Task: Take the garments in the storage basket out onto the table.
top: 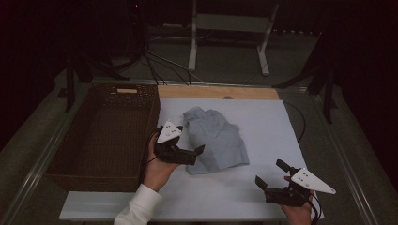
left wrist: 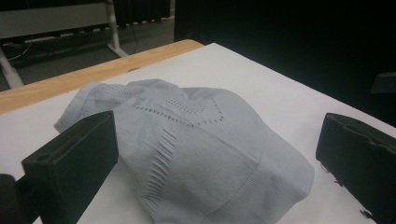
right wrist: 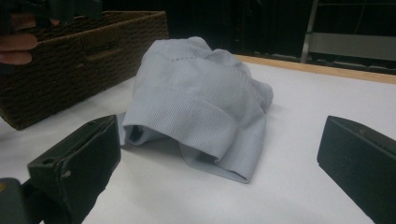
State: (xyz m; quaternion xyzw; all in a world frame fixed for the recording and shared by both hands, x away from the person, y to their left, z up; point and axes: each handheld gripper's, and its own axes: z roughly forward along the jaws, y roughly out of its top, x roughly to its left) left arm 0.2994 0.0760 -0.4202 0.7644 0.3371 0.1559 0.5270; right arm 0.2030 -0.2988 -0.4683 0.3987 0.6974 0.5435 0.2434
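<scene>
1. I see the light grey knitted garment [top: 216, 140] lying crumpled in a loose heap on the white table [top: 263, 122], nearer the table's left edge than its right and about midway between the near and far edges.
2. In the left gripper view the garment [left wrist: 201, 154] shows rows of small perforations and a ribbed band along its near hem; it lies between and just beyond my two black jaws.
3. My left gripper [top: 190, 154] sits at the garment's left side, close against the cloth. Its jaws stand wide apart and hold nothing; I cannot tell whether a jaw tip touches the fabric.
4. My right gripper [top: 271, 173] hovers near the table's near right corner, well apart from the garment. Its jaws are also spread wide, with nothing between them.
5. From the right gripper view the garment [right wrist: 201, 107] humps up in the middle, with a folded ribbed hem hanging toward me and one layer spread flat on the table.
6. A dark woven wicker basket [top: 105, 136] stands just beside the table's left edge, close to the left gripper; I see it behind the garment in the right gripper view [right wrist: 79, 56].
7. A strip of bare wood [top: 218, 92] runs along the table's far edge.
</scene>
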